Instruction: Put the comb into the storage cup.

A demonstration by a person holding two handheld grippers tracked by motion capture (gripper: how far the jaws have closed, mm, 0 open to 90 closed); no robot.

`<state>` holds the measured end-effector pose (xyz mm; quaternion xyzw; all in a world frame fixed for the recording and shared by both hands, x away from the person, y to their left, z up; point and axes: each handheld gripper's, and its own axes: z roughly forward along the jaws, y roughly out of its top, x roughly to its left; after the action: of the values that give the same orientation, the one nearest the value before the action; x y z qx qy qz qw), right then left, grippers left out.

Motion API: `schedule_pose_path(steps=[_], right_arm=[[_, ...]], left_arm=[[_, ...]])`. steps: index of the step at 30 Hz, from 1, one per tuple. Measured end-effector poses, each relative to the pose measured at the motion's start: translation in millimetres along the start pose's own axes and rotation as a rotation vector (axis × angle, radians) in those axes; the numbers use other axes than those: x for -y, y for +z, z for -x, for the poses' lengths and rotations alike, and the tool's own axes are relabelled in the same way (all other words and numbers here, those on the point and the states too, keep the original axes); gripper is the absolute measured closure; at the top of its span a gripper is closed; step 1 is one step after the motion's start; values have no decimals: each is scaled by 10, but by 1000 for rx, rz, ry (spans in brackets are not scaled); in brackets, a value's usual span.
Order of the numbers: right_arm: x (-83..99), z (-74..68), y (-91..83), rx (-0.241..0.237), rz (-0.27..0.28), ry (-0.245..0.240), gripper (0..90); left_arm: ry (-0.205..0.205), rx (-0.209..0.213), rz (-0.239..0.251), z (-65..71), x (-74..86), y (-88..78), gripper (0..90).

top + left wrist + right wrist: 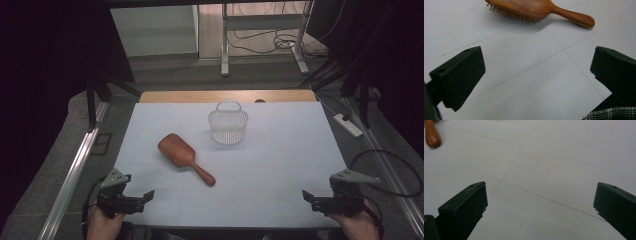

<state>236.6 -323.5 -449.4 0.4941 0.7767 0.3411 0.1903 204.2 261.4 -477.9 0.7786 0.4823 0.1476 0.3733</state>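
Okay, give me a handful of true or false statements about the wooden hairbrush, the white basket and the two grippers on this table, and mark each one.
1. The brown wooden paddle hairbrush lies bristles down on the white table. True.
2. The hairbrush sits inside the white slatted plastic basket. False: it lies on the table, apart from the basket, nearer the person.
3. The left gripper is clamped on the hairbrush handle. False: its jaws stand open with nothing between them, at the near left edge of the table.
4. The right gripper is open and holds nothing. True.
5. The basket lies tipped on its side. False: it stands upright, handle on top.
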Motion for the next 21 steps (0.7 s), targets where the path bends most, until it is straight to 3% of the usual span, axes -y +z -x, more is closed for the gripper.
schedule_pose_path(steps=[12,21], right_arm=[[-10,17,4,-15,-2,-7,0],[-4,32,10,-2,-20,-18,0]], left_arm=[[-25,32,20,-39,23,-31,0],[-18,33,13,-31,14,-23,0]])
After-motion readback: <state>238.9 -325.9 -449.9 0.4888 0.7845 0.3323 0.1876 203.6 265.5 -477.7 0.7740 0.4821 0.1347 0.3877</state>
